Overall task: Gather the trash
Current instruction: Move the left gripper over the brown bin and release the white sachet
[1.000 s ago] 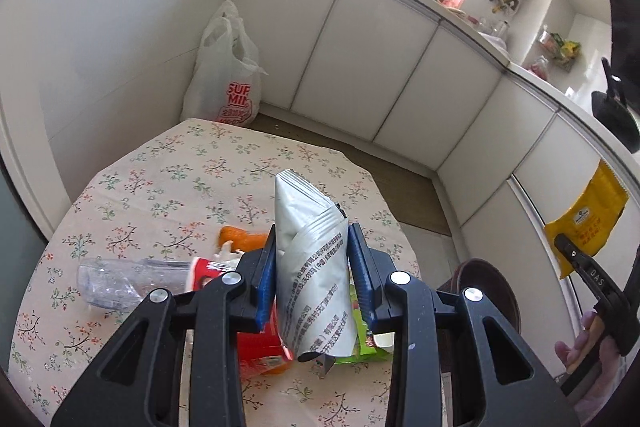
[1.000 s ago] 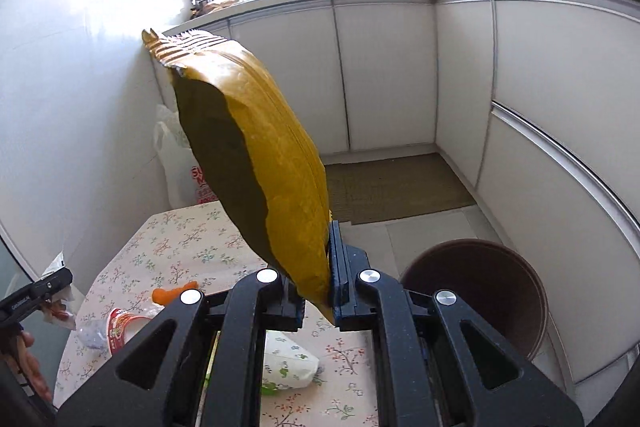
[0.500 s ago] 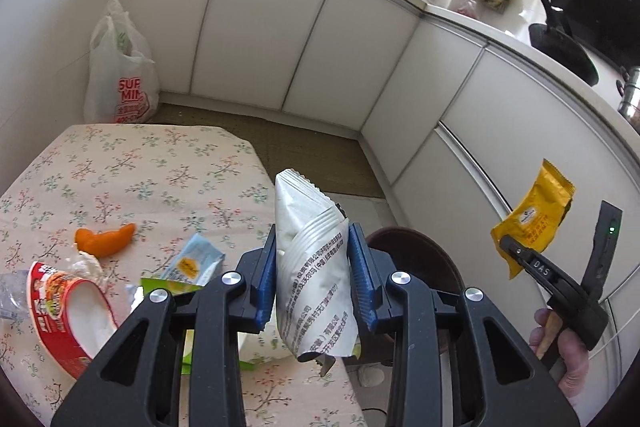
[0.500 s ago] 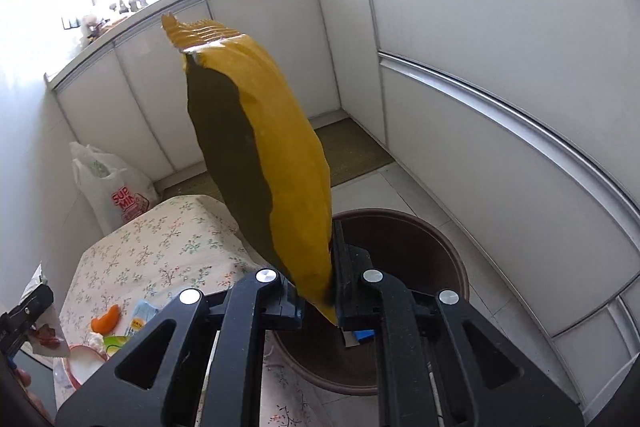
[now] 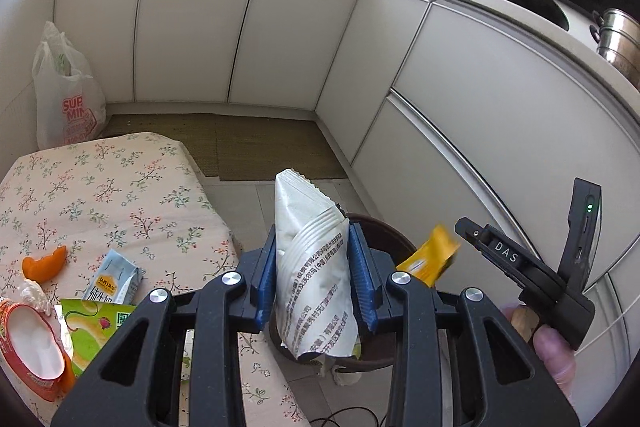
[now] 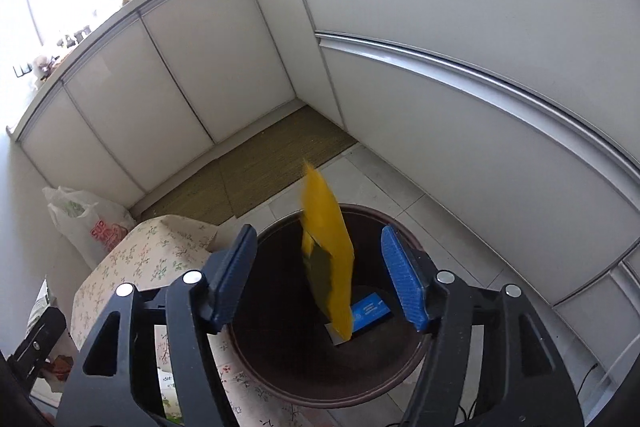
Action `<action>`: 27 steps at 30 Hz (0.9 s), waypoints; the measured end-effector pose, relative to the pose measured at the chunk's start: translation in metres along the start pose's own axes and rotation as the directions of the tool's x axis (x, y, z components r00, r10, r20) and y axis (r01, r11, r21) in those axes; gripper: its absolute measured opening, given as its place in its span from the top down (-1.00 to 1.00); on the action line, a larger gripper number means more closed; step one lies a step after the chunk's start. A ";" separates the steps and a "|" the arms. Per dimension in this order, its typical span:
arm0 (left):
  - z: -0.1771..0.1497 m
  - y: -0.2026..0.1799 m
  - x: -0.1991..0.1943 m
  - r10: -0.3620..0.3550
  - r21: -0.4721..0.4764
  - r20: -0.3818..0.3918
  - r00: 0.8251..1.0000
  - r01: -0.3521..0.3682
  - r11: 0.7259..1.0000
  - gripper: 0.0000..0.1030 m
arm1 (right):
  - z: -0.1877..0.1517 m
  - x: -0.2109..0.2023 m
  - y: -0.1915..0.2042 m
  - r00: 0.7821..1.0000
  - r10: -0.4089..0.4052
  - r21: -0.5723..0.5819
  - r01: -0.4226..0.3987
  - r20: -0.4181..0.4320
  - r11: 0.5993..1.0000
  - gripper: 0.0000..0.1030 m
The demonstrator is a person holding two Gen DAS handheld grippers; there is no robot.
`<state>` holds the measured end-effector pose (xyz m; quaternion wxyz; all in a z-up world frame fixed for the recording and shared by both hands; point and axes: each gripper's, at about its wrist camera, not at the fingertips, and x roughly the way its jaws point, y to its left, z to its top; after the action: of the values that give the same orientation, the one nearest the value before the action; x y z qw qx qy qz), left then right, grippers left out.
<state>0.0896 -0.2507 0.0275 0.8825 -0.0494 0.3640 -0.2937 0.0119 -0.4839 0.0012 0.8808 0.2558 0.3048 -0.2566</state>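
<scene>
Yellow wrapper point(image 6: 330, 259); white packet point(image 5: 314, 275), black print; dark brown bin point(image 6: 320, 379); floral tablecloth point(image 5: 112, 195).

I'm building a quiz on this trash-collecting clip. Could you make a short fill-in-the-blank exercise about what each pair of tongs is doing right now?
1. The left tongs are shut on a ____ packet.
2. The right tongs are ____, with the yellow packet loose between their fingers.
3. The yellow packet hangs over the brown ____.
4. The orange peel lies on the ____ tablecloth.

Missing words: white; open; bin; floral
</scene>
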 end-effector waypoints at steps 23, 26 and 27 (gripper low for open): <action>0.011 -0.090 0.105 -0.051 0.043 -0.153 0.987 0.058 0.997 -0.43 | 0.014 -0.011 -0.073 0.922 -0.381 0.115 0.373 0.061 0.921 -0.86; 0.008 -0.086 0.107 -0.044 0.010 -0.160 0.986 0.046 0.999 -0.57 | 0.015 -0.010 -0.077 0.920 -0.387 0.110 0.380 0.057 0.919 -0.86; 0.008 -0.084 0.108 -0.042 -0.001 -0.166 0.985 0.043 0.999 -0.62 | 0.015 -0.009 -0.079 0.921 -0.385 0.112 0.378 0.051 0.919 -0.86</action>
<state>0.1152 -0.3807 -0.0076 0.8427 -0.0316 0.4348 -0.3159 -0.0361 -0.5482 -0.0055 0.8103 0.2260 0.3036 -0.4473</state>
